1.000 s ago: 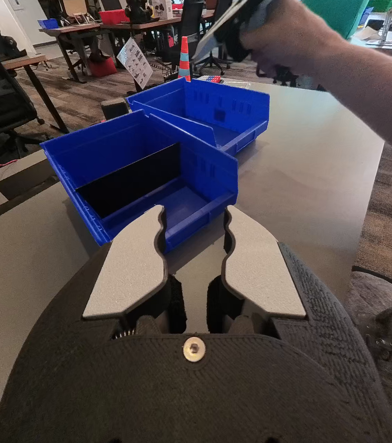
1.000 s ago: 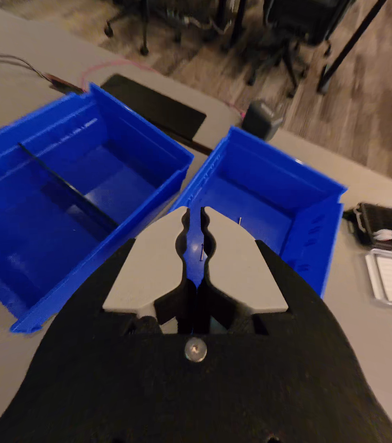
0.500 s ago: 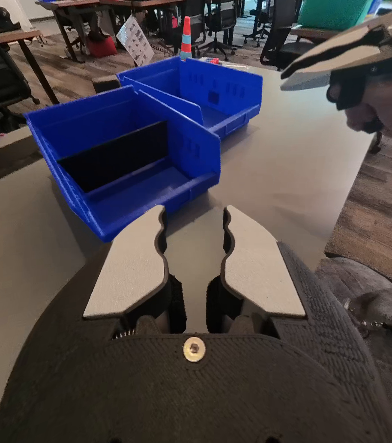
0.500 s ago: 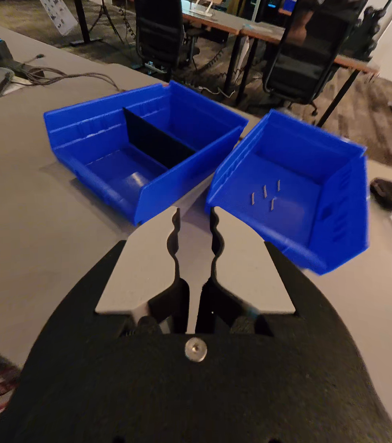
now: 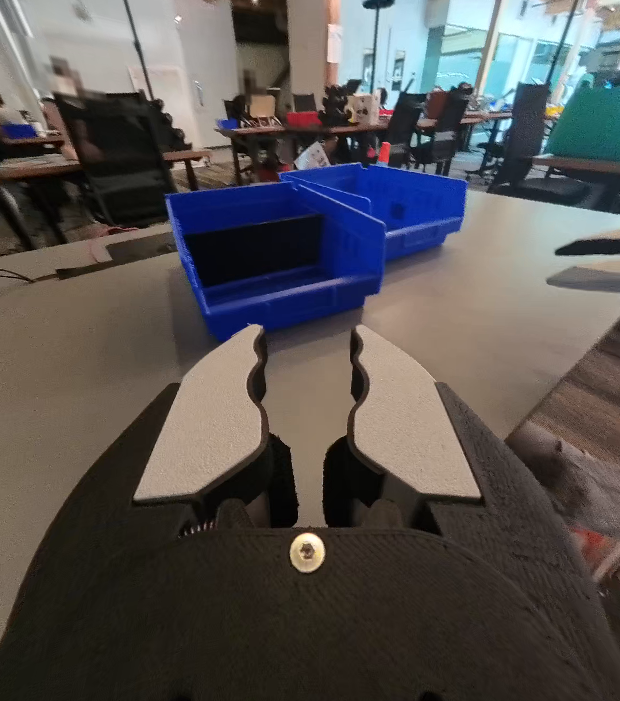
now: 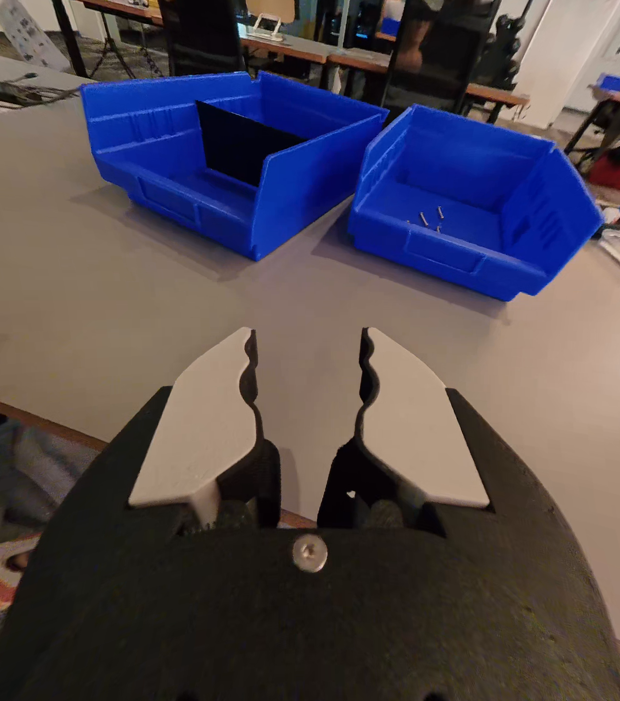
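Both the left gripper [image 5: 306, 333] and the right gripper [image 6: 307, 335] are hovering empty with jaws parted over the grey table [image 6: 73, 303], the divided blue bin [image 6: 225, 167] hiding its rear half behind a black divider [image 6: 240, 144], while small screws [image 6: 427, 220] are lying half-hidden in the second blue bin [image 6: 490, 212].

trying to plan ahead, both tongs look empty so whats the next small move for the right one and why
Probably ease the right tongs forward toward the undivided blue bin, keeping them open. They hang open and empty above bare grey table, short of both bins. That bin holds the only loose items visible, a few small metal pins; the divided blue bin looks empty.
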Demonstrator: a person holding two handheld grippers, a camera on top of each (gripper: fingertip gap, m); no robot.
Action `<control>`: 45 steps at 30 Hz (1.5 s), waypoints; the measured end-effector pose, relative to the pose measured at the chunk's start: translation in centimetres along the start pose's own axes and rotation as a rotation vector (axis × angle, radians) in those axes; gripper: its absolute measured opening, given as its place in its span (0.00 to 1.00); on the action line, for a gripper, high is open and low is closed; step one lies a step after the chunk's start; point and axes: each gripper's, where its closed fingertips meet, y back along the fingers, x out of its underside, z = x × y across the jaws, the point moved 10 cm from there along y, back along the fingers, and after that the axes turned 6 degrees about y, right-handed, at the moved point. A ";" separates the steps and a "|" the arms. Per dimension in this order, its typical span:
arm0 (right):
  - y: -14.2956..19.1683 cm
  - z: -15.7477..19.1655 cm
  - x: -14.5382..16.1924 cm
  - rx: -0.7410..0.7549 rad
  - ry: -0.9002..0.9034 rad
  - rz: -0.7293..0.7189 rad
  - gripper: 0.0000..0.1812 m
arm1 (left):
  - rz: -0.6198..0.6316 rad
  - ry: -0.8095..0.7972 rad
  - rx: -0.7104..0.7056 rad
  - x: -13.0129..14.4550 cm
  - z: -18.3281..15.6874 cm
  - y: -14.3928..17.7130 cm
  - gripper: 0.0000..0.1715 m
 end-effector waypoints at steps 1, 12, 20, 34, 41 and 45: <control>0.1 -0.1 0.2 -0.006 0.016 -0.003 0.29 | 0.006 0.002 -0.013 -0.1 0.0 -0.2 0.26; -2.9 -3.6 -2.7 -0.058 -0.007 -0.041 0.33 | 0.054 -0.054 -0.285 -1.0 -0.2 -3.9 0.61; -4.4 -2.6 -1.0 -0.022 -0.020 -0.034 0.32 | -0.040 -0.015 -0.220 -2.2 2.0 -7.2 0.49; -8.0 -1.6 -0.4 -0.119 -0.086 0.027 0.32 | 0.057 0.046 -0.242 0.8 4.2 -9.0 0.61; -8.5 -0.2 -0.9 -0.138 -0.079 0.015 0.31 | 0.044 0.028 -0.271 1.0 4.5 -8.7 0.60; -9.2 0.9 -1.3 -0.153 -0.074 0.034 0.31 | 0.054 0.055 -0.252 1.7 4.5 -9.0 0.60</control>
